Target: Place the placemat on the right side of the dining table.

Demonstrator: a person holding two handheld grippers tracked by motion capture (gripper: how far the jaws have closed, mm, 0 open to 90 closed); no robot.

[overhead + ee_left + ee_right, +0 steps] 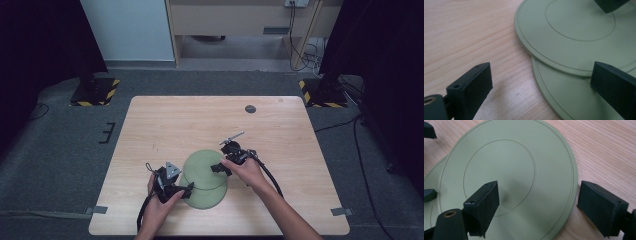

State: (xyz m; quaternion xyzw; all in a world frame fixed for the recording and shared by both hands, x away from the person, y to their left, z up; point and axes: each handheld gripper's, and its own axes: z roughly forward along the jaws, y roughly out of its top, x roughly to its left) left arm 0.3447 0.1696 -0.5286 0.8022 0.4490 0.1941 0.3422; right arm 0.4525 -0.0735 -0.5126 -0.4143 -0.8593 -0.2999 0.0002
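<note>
**Two green plates, one riding on the other, and both my tongs set to part them**

I take the upper plate (204, 168) as my landmark. It lies on the wooden table (165, 120), its near-left part resting over the lower plate (210, 196), which juts out from under it toward me. In the left gripper view the overlap is plain: the upper rim crosses above the lower plate (564, 92), casting a thin shadow on it, so the two are touching there.

My right gripper (219, 168) comes in at the upper plate's right edge. Its jaws are spread, one hanging over the plate's inner ring, the other off the rim above bare wood, so the edge of the upper plate (506, 177) sits between them. I hold it that way, I judge, so a squeeze would catch the rim. Nothing is pinched yet.

My left gripper (188, 189) waits at the upper plate's near-left side, where the lower plate pokes out. Its jaws are also spread wide, one over the table, the other over the lower plate, gripping nothing. I think that position lets me steady or take the lower plate while the right one lifts the top one away.

A small dark disc (250, 108) sits far beyond the upper plate, well apart.
</note>
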